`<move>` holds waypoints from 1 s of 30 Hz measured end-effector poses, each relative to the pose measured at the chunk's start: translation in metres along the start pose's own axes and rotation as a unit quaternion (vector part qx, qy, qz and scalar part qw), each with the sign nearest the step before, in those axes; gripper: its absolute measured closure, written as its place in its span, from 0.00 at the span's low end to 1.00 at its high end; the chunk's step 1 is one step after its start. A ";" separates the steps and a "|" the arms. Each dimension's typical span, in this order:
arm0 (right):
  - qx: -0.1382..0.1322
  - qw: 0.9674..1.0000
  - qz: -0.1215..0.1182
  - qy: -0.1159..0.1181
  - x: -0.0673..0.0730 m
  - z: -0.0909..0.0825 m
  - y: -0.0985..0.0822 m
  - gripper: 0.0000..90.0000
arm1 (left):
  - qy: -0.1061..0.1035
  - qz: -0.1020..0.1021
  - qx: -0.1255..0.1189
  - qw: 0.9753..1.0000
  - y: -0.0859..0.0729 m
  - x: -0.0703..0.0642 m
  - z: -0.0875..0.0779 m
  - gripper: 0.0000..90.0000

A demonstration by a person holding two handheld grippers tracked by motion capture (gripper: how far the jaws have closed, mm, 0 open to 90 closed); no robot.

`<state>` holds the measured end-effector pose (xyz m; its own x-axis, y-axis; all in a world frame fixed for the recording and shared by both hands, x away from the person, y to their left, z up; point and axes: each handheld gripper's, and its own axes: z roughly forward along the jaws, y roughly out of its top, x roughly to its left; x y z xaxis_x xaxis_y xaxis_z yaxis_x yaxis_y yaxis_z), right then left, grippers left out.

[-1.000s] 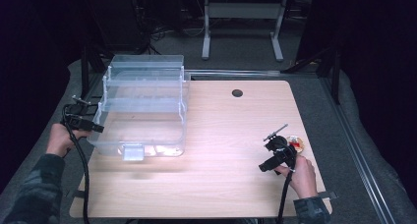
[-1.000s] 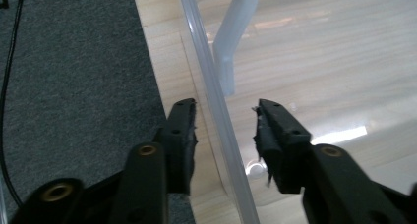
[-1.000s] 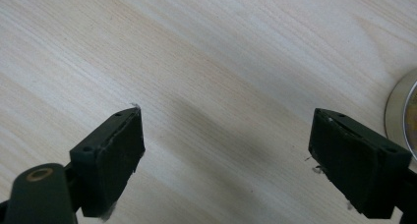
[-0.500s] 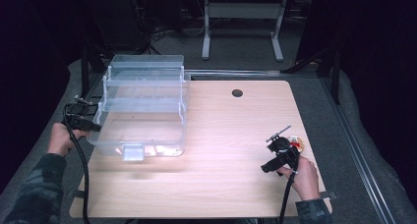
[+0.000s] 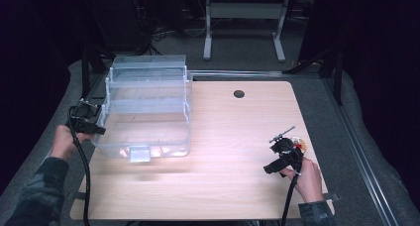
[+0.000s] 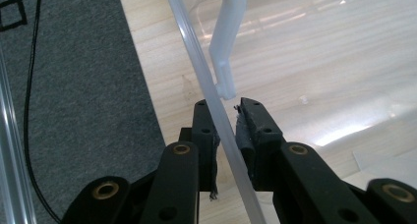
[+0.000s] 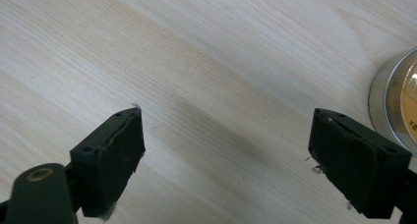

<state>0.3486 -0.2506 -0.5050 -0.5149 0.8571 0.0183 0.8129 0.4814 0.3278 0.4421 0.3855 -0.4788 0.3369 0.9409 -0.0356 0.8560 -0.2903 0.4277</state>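
Clear plastic tiered box (image 5: 146, 112) sits on left half of bench (image 5: 233, 186), trays stepped open toward the back, latch tab at front edge facing me. Bottom tray's left wall overhangs or meets bench's left edge; can't tell which.

My left gripper (image 5: 91, 121) is at box's left side, low tray level. In left gripper view the gripper (image 6: 227, 130) has its jaws nearly together w/ the thin clear wall (image 6: 206, 86) running between the pads, so clamped on that wall. A white-ish clear hinge arm (image 6: 227, 42) hangs down just past the jaw tips. Grey carpet (image 6: 74, 86) to the left of bench edge, black cable (image 6: 30, 76) lying on it.

My right gripper (image 5: 282, 154) is well apart from box, near bench's right edge, hand behind it. In right gripper view its (image 7: 226, 150) jaws stand wide apart, nothing between, bare wood below. Small round metal-rimmed tin (image 7: 396, 106) just beside the right jaw; contents too blurred to tell.

Round cable hole (image 5: 239, 93) at back of bench.
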 end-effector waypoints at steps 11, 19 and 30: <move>0.000 1.000 0.008 0.001 -0.004 -0.003 -0.004 0.14 | -0.005 0.027 0.005 1.000 0.004 -0.020 0.002 0.83; -0.004 1.000 0.013 0.000 -0.007 -0.006 -0.007 0.14 | -0.004 0.035 0.011 0.999 0.010 -0.038 0.004 0.83; -0.008 1.000 0.019 -0.004 -0.009 -0.010 -0.011 0.14 | -0.009 0.051 0.015 0.999 0.016 -0.059 0.008 0.82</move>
<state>0.3420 -0.2658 -0.4998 -0.4820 0.8758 0.0232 0.8269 0.4460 0.3426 0.4386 0.3237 -0.4766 0.4304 0.9026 -0.0091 0.8276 -0.3905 0.4032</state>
